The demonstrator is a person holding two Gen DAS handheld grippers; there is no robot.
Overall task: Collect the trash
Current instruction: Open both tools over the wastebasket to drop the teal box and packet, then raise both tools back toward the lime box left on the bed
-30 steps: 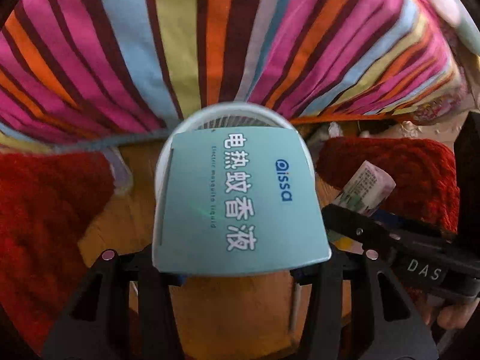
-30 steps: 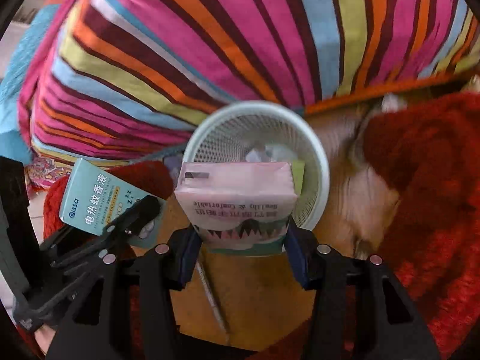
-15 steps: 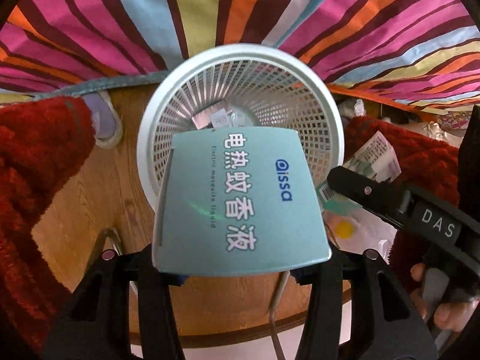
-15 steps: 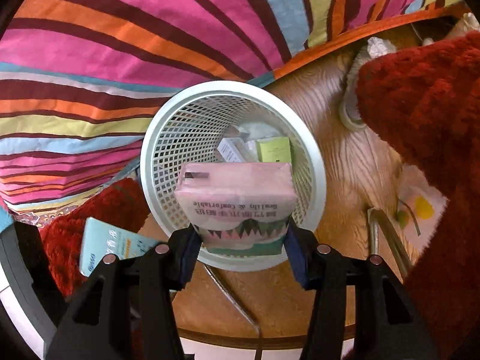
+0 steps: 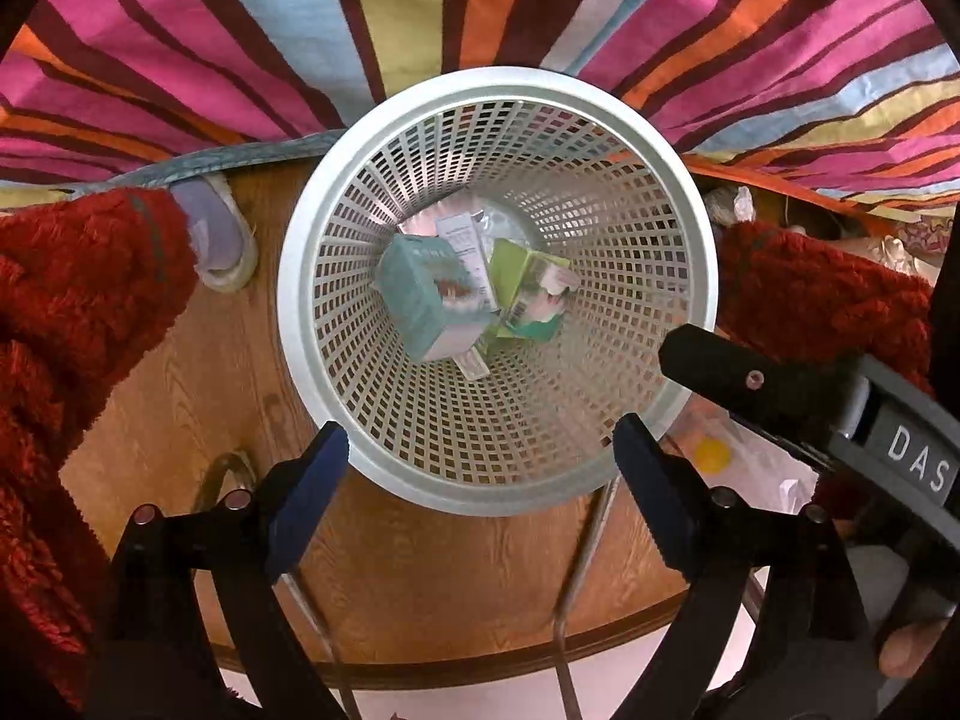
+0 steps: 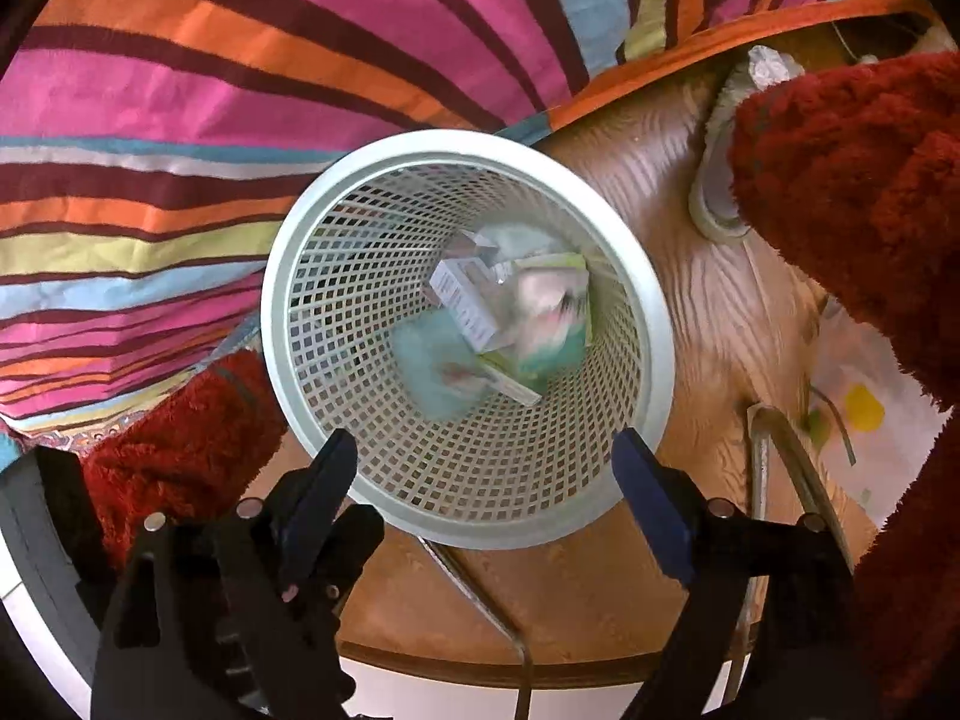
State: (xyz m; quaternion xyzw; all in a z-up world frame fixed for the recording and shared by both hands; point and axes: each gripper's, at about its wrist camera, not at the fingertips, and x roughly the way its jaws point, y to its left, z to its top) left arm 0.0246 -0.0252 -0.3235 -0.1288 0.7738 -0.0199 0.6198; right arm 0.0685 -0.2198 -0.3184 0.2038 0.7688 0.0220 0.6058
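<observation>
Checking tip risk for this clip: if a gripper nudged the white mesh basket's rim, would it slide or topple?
The white mesh basket looks like thin perforated plastic, so probably light and easy to shove. It holds only a few cartons, including a teal box, so little ballast. It narrows toward the base, so a rim push could tip it.

**Blurred, hidden and cropped parts**

In the right wrist view, the teal box (image 6: pixel 435 369) and the pink-and-green packet (image 6: pixel 549 315) inside the white basket (image 6: pixel 462 525) are smeared, so no print can be read. The lowest items are covered by those above. In the left wrist view, the right tool (image 5: pixel 708 360) is cut off by the frame's edge, and only a fingertip (image 5: pixel 909 651) of the person is seen. The striped cloth (image 5: pixel 420 12) and red fuzzy fabric (image 5: pixel 66 312) are cropped. What lies under the cloth is hidden.
</observation>
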